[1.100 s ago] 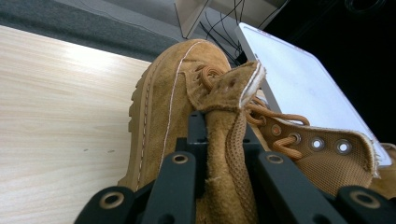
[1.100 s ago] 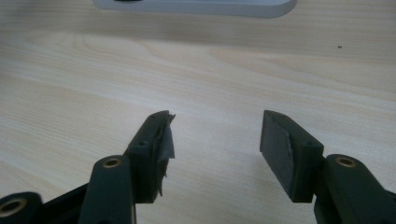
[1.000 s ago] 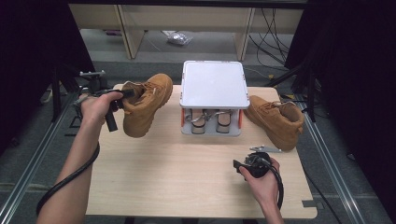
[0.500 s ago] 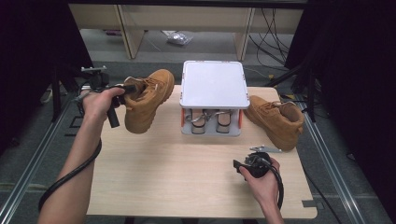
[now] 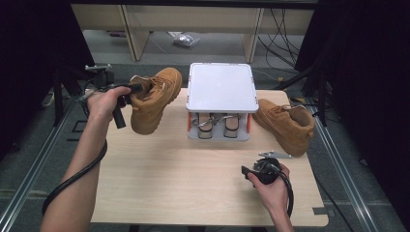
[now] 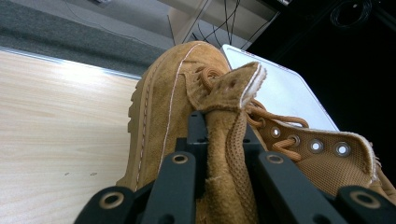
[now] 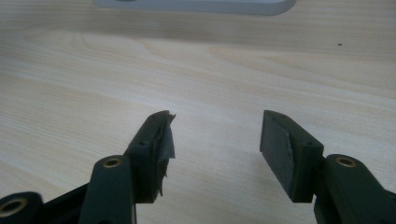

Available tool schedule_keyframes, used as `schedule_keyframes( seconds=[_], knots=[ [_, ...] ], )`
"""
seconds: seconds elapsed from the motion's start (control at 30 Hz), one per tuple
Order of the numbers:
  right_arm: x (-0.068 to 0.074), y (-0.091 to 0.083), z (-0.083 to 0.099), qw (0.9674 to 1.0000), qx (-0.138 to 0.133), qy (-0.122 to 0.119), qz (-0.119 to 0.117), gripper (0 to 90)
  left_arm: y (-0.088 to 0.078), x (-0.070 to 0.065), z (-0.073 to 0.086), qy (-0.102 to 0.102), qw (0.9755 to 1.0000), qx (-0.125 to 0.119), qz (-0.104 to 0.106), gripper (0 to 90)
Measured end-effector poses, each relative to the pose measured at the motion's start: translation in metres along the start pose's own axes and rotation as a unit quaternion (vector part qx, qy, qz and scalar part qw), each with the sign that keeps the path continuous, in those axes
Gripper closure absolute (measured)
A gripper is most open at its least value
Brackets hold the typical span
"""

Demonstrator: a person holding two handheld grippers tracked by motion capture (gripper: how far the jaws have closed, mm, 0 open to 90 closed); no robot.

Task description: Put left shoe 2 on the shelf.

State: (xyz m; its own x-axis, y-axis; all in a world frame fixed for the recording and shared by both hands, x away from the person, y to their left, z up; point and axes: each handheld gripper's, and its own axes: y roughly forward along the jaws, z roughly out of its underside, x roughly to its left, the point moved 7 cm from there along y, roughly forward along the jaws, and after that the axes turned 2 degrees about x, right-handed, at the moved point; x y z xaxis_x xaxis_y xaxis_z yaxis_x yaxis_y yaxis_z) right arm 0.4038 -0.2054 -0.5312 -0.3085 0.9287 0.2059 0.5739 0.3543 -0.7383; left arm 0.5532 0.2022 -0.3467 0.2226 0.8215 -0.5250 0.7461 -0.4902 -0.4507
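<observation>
Two tan boots (image 5: 153,99), unbranded; left gripper (image 6: 223,140) pinches one tongue

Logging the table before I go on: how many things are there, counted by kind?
Tan boots: 2, one held in the left tool, one on the table by the rack
White-topped rack: 1
Small metal piece near the right tool: 1
Total: 4
</observation>
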Motion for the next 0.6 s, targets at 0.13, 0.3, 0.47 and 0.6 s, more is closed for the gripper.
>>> schedule_keyframes(
  seconds=[0.13, 0.3, 0.47, 0.6],
  knots=[
    [-0.001, 0.000, 0.000, 1.0000, 0.001, 0.003, 0.000, 44.0, 0.000, -0.002, -0.003, -0.002, 1.0000, -0.002, 0.003, 81.3],
    [0.001, 0.001, 0.002, 1.0000, 0.002, 0.007, -0.003, 44.1, 0.000, -0.006, -0.007, -0.003, 0.9999, -0.008, 0.007, 81.3],
    [-0.001, 0.002, 0.001, 1.0000, 0.001, 0.000, 0.005, 44.1, -0.001, -0.009, -0.011, -0.003, 0.9999, -0.011, 0.009, 81.3],
    [0.000, 0.001, 0.002, 1.0000, 0.006, 0.002, 0.002, 44.1, -0.001, -0.012, -0.015, -0.005, 0.9998, -0.015, 0.011, 81.3]
  ],
)
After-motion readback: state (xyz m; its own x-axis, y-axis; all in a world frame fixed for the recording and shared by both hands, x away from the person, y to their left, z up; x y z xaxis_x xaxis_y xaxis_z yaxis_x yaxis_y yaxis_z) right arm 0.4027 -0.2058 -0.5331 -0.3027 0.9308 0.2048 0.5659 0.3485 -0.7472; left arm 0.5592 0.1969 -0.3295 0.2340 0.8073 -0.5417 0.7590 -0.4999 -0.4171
